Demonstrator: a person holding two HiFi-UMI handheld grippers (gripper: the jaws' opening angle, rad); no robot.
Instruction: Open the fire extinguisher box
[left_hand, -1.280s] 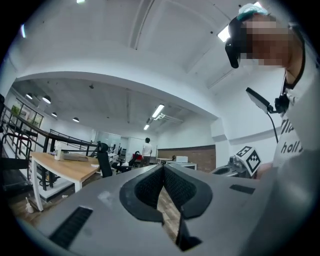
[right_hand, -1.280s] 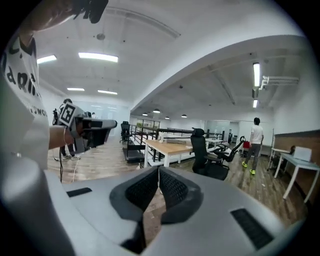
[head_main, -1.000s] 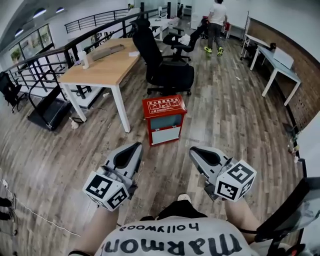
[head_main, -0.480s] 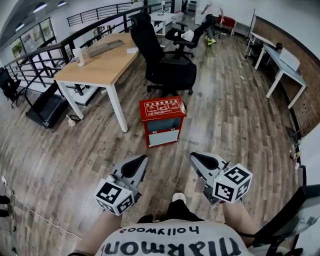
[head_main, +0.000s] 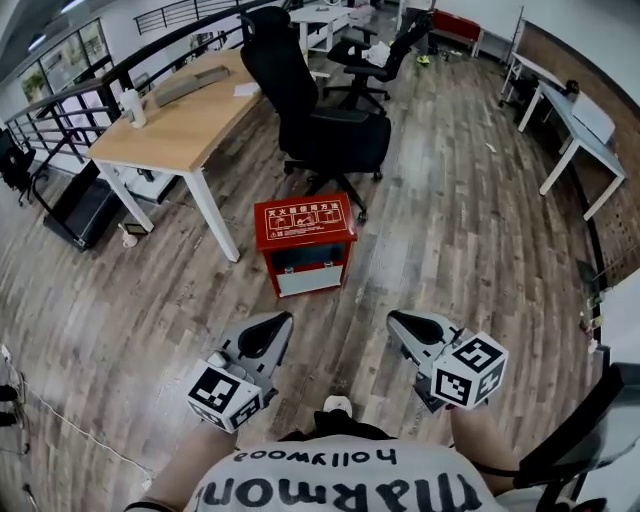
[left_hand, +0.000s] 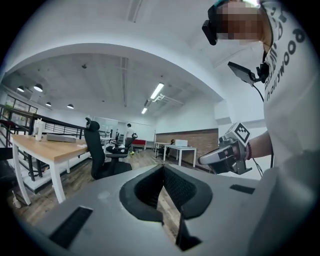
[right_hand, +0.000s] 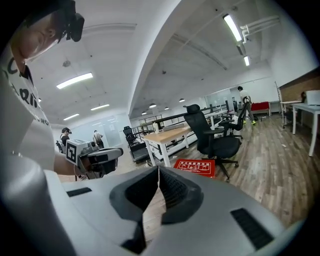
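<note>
Left gripper (head_main: 272, 324) and right gripper (head_main: 402, 324), both clenched empty, have neared the red metal fire extinguisher box (head_main: 303, 225) (shut): approach stage; lid next.

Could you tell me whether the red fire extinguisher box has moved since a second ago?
No. The red fire extinguisher box keeps its place just right of the wooden desk's white leg; only the view shifted.

Upside down in the head view, the person's white shirt (head_main: 345, 485) read "Marmon" in big black letters, with "hollywood" smaller on its far side. The fire extinguisher box (head_main: 305, 222) carried white Chinese characters on its red lid, too small to read. The left marker cube (head_main: 225, 398) and right marker cube (head_main: 470, 370) showed black-and-white square codes.
</note>
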